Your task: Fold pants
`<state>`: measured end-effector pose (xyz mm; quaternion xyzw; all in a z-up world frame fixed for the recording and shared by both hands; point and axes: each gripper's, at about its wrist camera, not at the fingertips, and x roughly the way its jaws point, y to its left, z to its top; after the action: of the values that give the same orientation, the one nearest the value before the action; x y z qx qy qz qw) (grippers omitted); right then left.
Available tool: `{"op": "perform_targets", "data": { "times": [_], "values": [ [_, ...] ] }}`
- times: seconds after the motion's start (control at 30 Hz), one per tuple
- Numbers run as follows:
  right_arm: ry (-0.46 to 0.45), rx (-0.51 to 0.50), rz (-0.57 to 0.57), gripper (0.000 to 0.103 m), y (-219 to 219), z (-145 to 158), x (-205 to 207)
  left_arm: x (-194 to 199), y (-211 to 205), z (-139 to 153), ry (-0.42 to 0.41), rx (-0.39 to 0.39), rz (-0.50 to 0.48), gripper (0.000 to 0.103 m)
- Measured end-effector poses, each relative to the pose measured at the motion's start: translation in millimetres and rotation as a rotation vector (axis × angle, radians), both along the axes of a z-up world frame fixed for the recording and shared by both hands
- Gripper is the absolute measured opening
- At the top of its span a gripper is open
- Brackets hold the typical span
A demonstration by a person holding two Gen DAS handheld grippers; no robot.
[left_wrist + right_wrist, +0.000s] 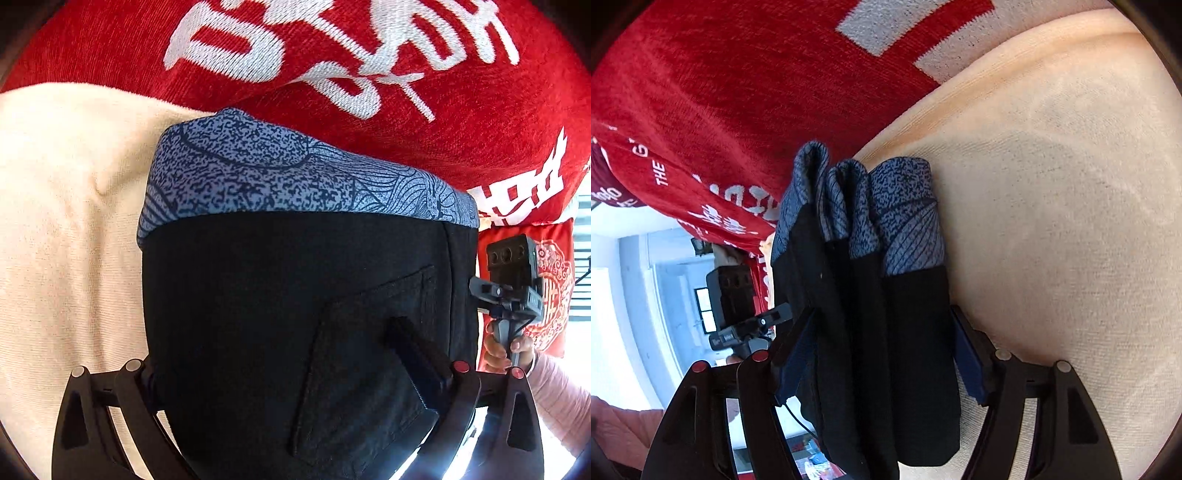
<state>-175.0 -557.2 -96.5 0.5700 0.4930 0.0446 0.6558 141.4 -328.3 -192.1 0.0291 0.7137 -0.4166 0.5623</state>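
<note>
The pants (295,295) are black with a blue patterned waistband (295,177), folded into a thick stack held up off a cream cushion. My left gripper (291,369) is shut on the stack's broad face, its right finger (417,354) lying over the back pocket. My right gripper (882,350) is shut on the stack's edge, where several folded layers (864,295) and the waistband (886,206) show between its blue-padded fingers (967,354). The right gripper's body (513,280) shows at the right of the left wrist view; the left gripper's body (735,306) shows at the left of the right wrist view.
A cream sofa cushion (66,229) lies under and beside the pants, also in the right wrist view (1052,221). A red blanket with white lettering (369,74) covers the backrest (720,92). A red pillow (546,288) stands at the right. A bright room (628,295) lies beyond.
</note>
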Motion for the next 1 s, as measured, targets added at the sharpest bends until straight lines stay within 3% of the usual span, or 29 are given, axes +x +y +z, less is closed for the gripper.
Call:
{"op": "perform_targets", "data": {
  "times": [0.1,0.33,0.4,0.6,1.0],
  "values": [
    [0.022,-0.009,-0.001,0.072,1.9,1.2,1.3,2.7,2.3,8.4,-0.017,0.014,0.009,0.101],
    [0.057,-0.034,-0.019,0.052,6.1,10.8,0.2,4.4,4.1,32.1,-0.061,-0.02,0.063,0.071],
    [0.051,-0.03,-0.035,0.049,7.6,15.2,-1.6,6.3,8.9,37.2,-0.063,-0.027,0.078,0.068],
    [0.016,-0.003,-0.061,0.044,14.6,34.2,-7.6,1.3,10.6,59.8,-0.096,-0.037,0.071,0.065],
    [-0.03,0.038,-0.059,0.043,39.0,73.3,-42.6,-31.9,35.0,120.9,-0.164,-0.04,0.053,0.065]
  ]
}}
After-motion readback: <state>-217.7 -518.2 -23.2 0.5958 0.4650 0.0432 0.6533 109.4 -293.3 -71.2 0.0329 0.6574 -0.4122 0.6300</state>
